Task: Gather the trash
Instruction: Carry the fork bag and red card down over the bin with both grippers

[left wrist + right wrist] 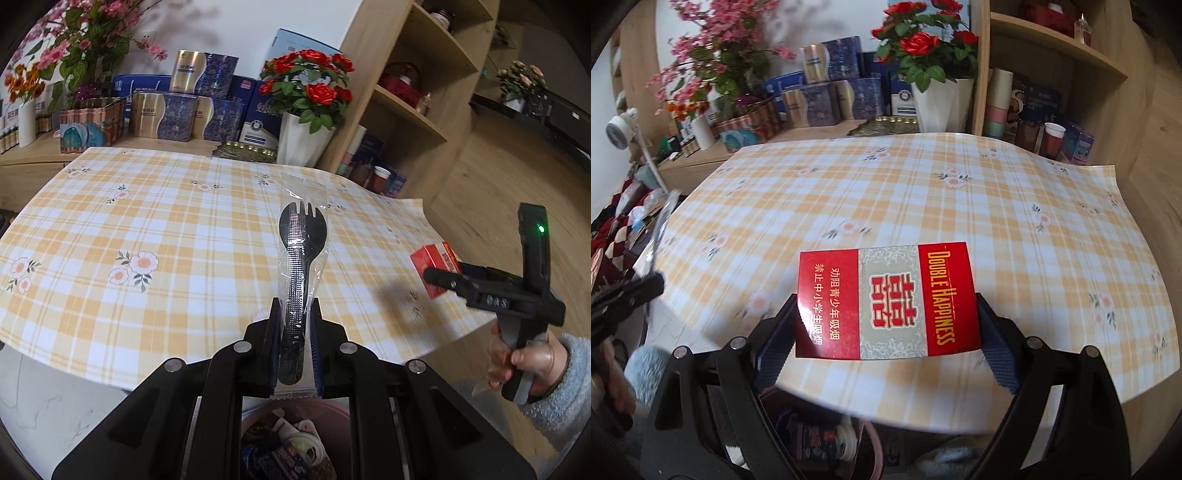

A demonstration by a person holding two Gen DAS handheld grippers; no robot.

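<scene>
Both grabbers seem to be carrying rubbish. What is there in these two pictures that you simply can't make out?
- Trash bin: left wrist view, the left gripper covers most of it; its contents are unclear.
- Same bin, right wrist view: blurred and hidden behind the right gripper and red cigarette pack.
- Wrapped black cutlery: right wrist view, a blurred streak at the left edge.

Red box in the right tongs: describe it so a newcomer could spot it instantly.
Find the table with the yellow plaid tablecloth. At its near edge, the right tongs hold a flat red cigarette pack by its two sides. It alone carries gold "Double Happiness" lettering; the left tongs hold wrapped black cutlery instead.
</scene>
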